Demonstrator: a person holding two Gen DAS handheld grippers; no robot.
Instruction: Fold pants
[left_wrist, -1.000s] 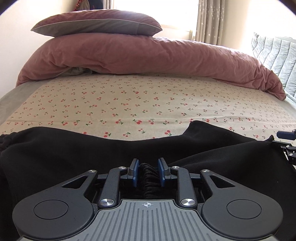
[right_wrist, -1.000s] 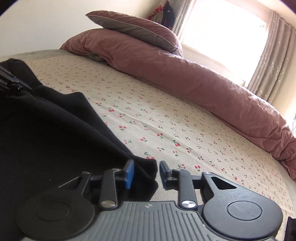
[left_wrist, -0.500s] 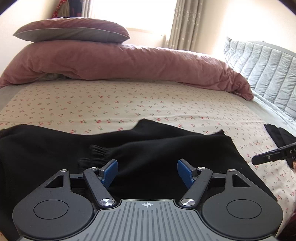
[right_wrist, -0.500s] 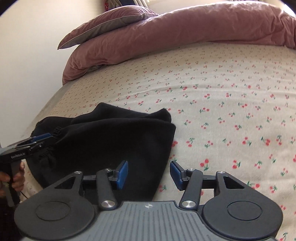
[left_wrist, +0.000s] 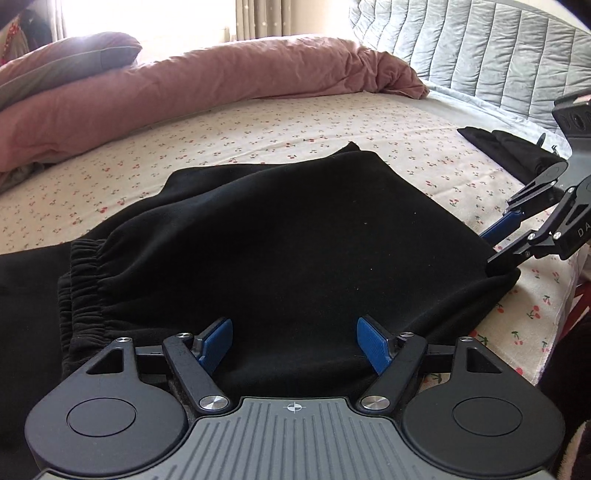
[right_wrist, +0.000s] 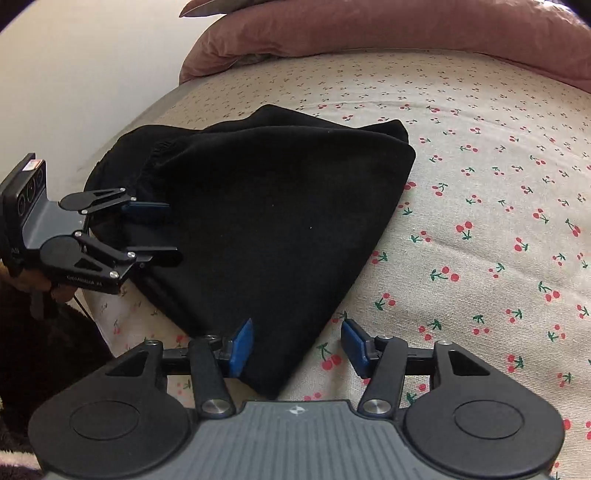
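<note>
Daylight pours in from the window at the upper left of the left wrist view and blows out to white behind the curtain. The black pants are so dark that most folds vanish. Both views are sharp at the centre, bend strongly toward the edges, and have black corners. The bedsheet is evenly lit, with soft shadows.

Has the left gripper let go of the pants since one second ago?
Yes. The left gripper was shut on the pants; now it is open, and the pink duvet sits further left in its view.
</note>
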